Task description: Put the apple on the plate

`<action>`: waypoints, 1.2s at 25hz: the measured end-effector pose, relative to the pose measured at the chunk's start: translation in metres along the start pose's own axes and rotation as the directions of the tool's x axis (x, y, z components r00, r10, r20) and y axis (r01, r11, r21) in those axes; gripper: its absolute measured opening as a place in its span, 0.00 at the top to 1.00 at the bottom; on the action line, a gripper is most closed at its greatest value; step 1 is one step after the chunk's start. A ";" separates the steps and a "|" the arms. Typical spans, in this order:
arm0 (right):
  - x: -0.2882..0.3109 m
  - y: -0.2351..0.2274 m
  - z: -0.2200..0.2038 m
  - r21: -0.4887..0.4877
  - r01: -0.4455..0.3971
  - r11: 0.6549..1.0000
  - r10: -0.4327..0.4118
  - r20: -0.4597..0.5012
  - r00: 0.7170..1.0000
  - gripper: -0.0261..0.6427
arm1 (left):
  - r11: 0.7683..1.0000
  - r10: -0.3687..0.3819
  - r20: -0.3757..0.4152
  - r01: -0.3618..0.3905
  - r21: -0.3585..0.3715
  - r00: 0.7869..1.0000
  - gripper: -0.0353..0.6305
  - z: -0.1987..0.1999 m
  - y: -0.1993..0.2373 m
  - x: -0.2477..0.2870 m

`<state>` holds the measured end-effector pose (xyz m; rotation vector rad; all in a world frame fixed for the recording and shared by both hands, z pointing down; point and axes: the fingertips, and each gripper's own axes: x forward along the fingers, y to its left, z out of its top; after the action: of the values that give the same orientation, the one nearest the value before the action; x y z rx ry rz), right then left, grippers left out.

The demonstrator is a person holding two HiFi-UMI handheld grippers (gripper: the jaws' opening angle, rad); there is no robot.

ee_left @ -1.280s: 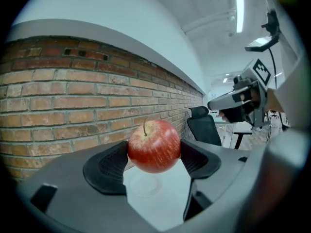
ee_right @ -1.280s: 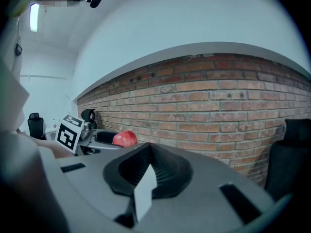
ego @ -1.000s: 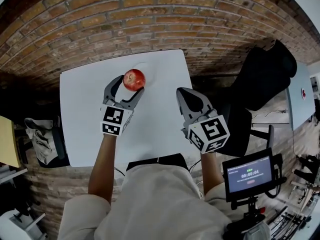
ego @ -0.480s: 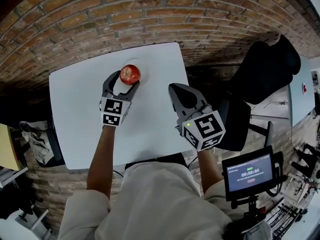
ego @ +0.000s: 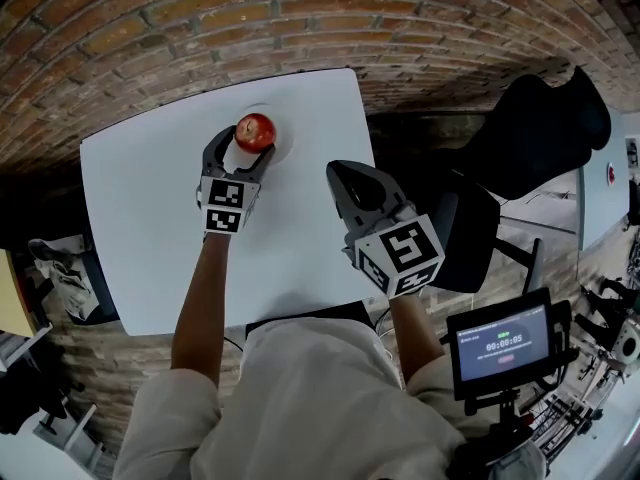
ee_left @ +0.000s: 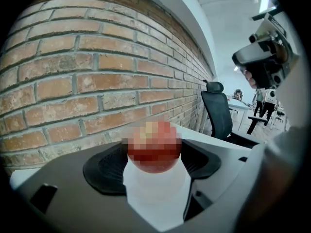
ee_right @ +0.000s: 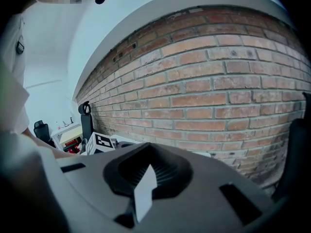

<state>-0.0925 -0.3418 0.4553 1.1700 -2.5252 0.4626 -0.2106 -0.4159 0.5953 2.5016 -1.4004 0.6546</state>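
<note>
A red apple (ego: 255,129) sits between the jaws of my left gripper (ego: 249,140), which is shut on it. It is over a white plate (ego: 284,141) near the far edge of the white table (ego: 150,218); I cannot tell whether it touches the plate. In the left gripper view the apple (ee_left: 154,147) fills the gap between the two dark pads (ee_left: 104,171). My right gripper (ego: 342,175) hovers shut and holds nothing to the right of the plate, over the table's right side. The right gripper view shows its jaws together (ee_right: 146,178), facing the brick wall.
A brick wall (ego: 200,18) runs just beyond the table's far edge. A black office chair (ego: 530,138) stands to the right of the table. A small monitor on a stand (ego: 500,343) is at lower right.
My left gripper has carried the apple farther from me, from over the bare table to over the plate. The right gripper has drifted slightly forward and stays shut.
</note>
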 end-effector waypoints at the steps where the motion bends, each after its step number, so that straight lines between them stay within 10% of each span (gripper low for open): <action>1: 0.003 -0.003 -0.004 0.006 -0.004 1.000 0.004 -0.007 1.000 0.96 | 1.000 0.000 -0.009 0.000 -0.003 1.000 0.43 -0.004 -0.001 0.006; 22: 0.018 -0.013 -0.027 0.029 -0.035 0.999 0.037 -0.076 0.996 0.96 | 0.994 0.102 -0.087 -0.097 0.056 0.991 0.43 -0.049 0.010 0.044; 30: 0.017 -0.012 -0.030 0.031 -0.043 0.999 0.045 -0.082 0.996 0.96 | 0.977 0.125 -0.117 -0.101 0.190 0.985 0.43 -0.052 0.001 0.041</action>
<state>-0.0891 -0.3486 0.4910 1.0843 -2.4861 0.5487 -0.2078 -0.4280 0.6604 2.4756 -1.5064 0.9911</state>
